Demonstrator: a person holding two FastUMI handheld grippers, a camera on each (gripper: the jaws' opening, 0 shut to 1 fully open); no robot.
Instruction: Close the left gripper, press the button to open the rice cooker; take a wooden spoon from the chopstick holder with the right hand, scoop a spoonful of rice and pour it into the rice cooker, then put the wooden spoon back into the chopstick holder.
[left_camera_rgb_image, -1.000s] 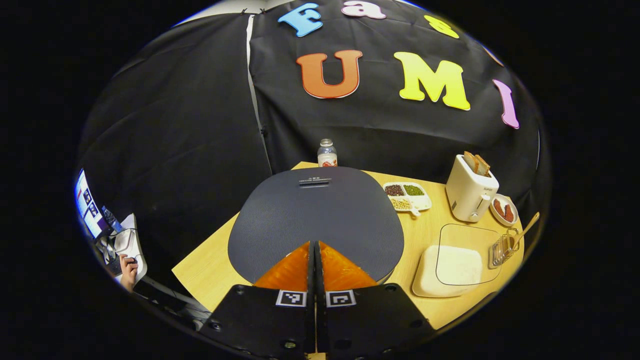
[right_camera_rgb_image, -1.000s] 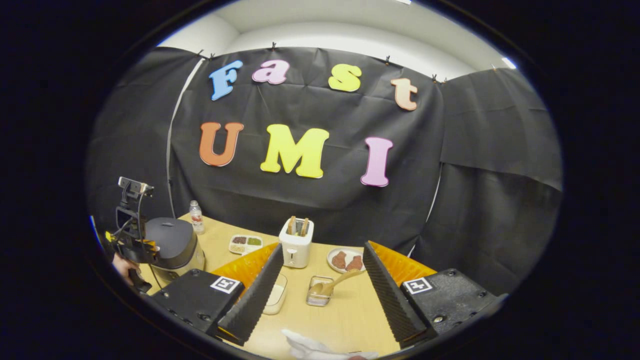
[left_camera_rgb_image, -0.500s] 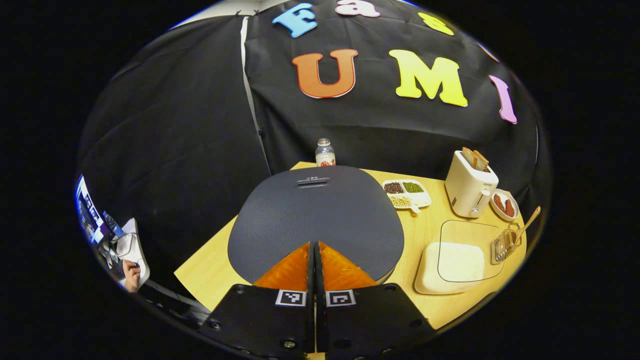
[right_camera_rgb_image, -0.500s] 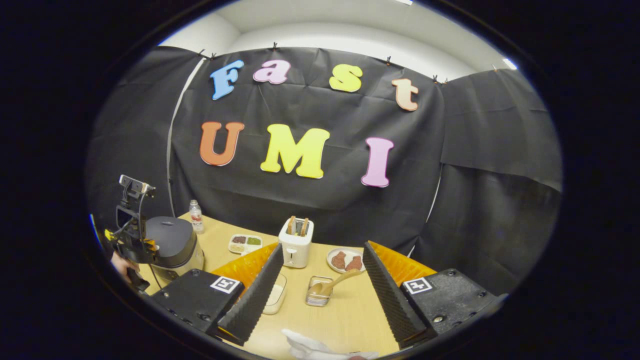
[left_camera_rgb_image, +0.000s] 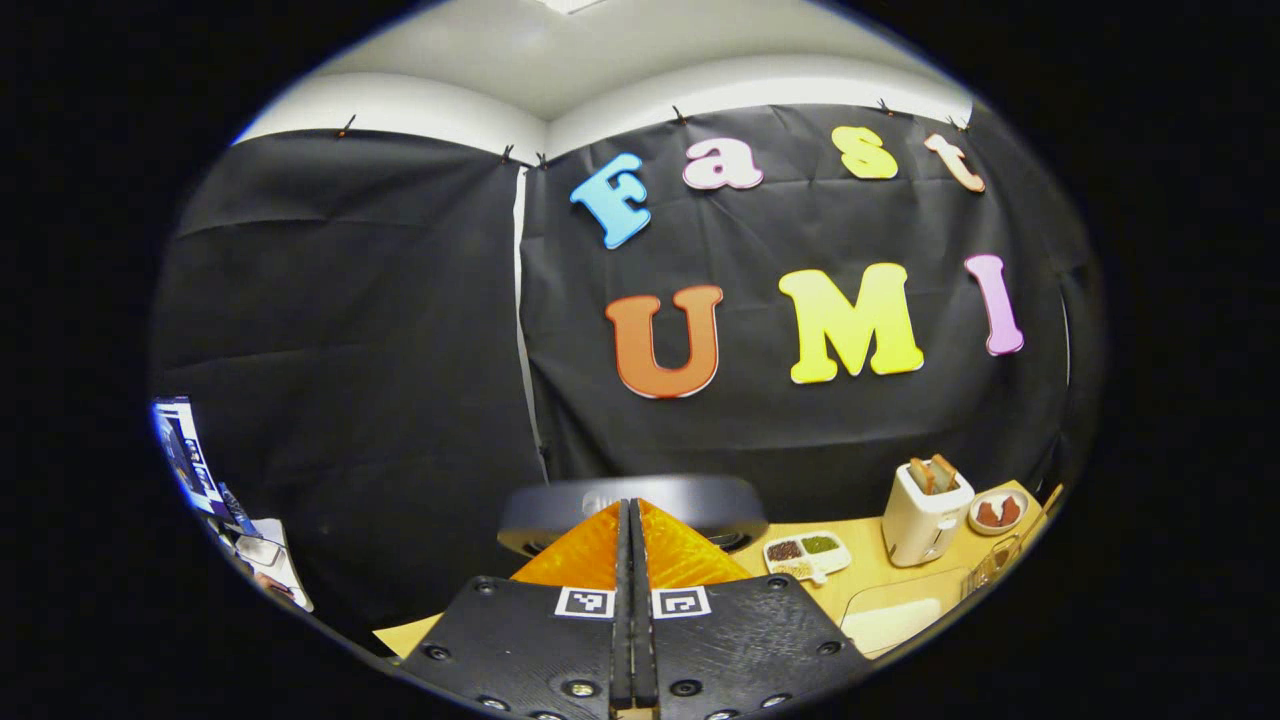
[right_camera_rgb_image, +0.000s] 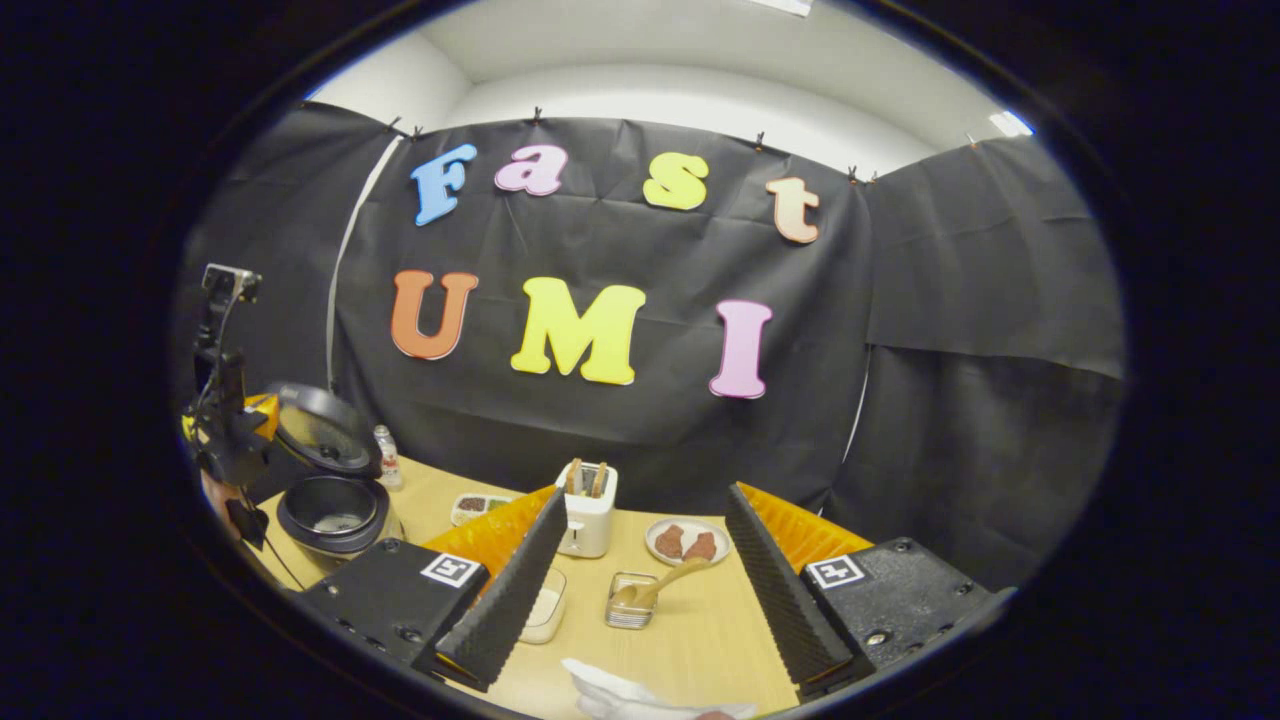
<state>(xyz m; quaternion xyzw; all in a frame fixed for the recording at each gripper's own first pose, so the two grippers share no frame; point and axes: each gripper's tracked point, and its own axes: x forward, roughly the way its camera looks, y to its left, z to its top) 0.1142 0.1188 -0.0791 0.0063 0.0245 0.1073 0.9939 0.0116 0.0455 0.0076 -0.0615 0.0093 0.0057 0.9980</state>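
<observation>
While the rice cooker (right_camera_rgb_image: 330, 505) stands open at the bench's (right_camera_rgb_image: 690, 630) far corner, lid (right_camera_rgb_image: 322, 430) tipped up, the left claw (left_camera_rgb_image: 630, 520) is pressed fully together just before that lid. The right claw (right_camera_rgb_image: 640, 560) gapes wide and holds nothing, well apart from the cooker; the wooden spoon (right_camera_rgb_image: 655, 585) leans in the chopstick holder (right_camera_rgb_image: 628, 605), right of the cooker.
</observation>
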